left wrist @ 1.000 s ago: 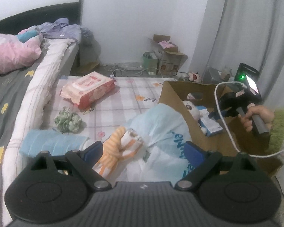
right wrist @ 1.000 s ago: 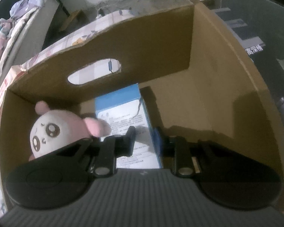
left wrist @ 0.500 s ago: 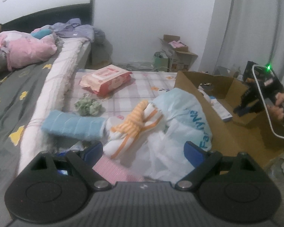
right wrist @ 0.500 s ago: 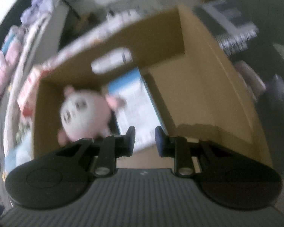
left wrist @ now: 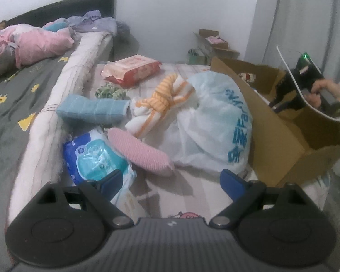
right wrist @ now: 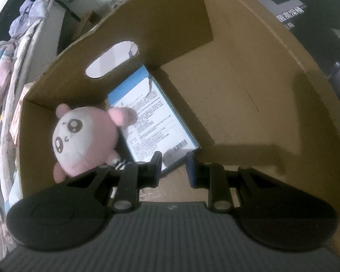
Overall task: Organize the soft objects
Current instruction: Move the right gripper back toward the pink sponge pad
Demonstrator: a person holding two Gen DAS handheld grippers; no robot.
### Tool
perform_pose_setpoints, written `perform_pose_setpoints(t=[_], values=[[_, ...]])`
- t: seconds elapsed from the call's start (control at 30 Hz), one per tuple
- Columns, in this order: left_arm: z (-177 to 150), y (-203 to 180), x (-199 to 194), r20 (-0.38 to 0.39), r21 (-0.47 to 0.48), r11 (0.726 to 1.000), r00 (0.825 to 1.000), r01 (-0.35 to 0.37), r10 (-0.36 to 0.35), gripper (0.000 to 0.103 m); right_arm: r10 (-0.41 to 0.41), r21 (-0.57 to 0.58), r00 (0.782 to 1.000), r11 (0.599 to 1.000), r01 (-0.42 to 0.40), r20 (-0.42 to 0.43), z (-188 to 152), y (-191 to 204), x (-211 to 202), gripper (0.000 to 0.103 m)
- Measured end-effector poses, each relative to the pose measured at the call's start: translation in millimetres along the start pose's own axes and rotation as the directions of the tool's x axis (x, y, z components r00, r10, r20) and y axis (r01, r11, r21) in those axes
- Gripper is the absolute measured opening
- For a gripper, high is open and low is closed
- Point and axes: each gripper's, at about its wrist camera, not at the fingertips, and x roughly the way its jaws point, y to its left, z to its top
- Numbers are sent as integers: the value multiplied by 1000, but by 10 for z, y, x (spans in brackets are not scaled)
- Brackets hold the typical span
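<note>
Left gripper (left wrist: pixel 171 180) spread wide over pink pad (left wrist: pixel 139 151); right gripper (right wrist: pixel 173 164) narrowly parted, empty, inside box (right wrist: pixel 249 72) beside plush (right wrist: pixel 83 136).

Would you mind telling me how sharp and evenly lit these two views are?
Left wrist view: dim, bluish and soft, with fisheye bending at the edges; the white plastic bag is the brightest patch. Right wrist view: fairly sharp on the pink plush toy, with the gripper's hard shadow across the cardboard box floor.

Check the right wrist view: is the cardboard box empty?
No: the box holds a pink plush and a blue-edged packet.
</note>
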Motion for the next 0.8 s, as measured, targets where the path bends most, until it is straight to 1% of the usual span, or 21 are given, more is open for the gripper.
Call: perform_pose_setpoints(t=[0.1, 0.2, 0.3, 0.4, 0.5, 0.57, 0.63, 0.73, 0.8], values=[[-54, -37, -46, 23, 22, 1000, 1000, -17, 17, 93, 4, 9, 1000, 1000, -4, -8, -39, -44, -40, 24], [-75, -45, -86, 35, 35, 999, 999, -24, 22, 93, 5, 12, 1000, 1000, -5, -8, -102, -92, -122, 27], [-104, -22, -134, 45, 40, 999, 999, -21, 19, 93, 12, -10, 1000, 1000, -12, 20, -212, -103, -349, 30], [-146, 26, -181, 53, 28, 999, 999, -14, 12, 93, 65, -44, 996, 997, -62, 54, -376, -69, -655, 31], [-198, 84, -208, 53, 13, 1000, 999, -15, 15, 93, 154, -104, 985, 984, -146, 80, -607, 85, -970, 32], [-223, 133, -218, 55, 1, 1000, 998, -22, 22, 93, 220, -157, 972, 966, -206, 78, -787, 260, -1137, 32], [-231, 185, -227, 59, -8, 1000, 998, -25, 25, 93, 299, -210, 952, 936, -282, 57, -1011, 462, -1280, 32], [-204, 293, -255, 80, -44, 999, 996, -22, 26, 92, 429, -285, 903, 865, -414, -9, -1398, 821, -1426, 33], [-150, 384, -265, 88, -87, 996, 996, -7, 15, 90, 493, -314, 868, 816, -484, -58, -1652, 1041, -1441, 34]])
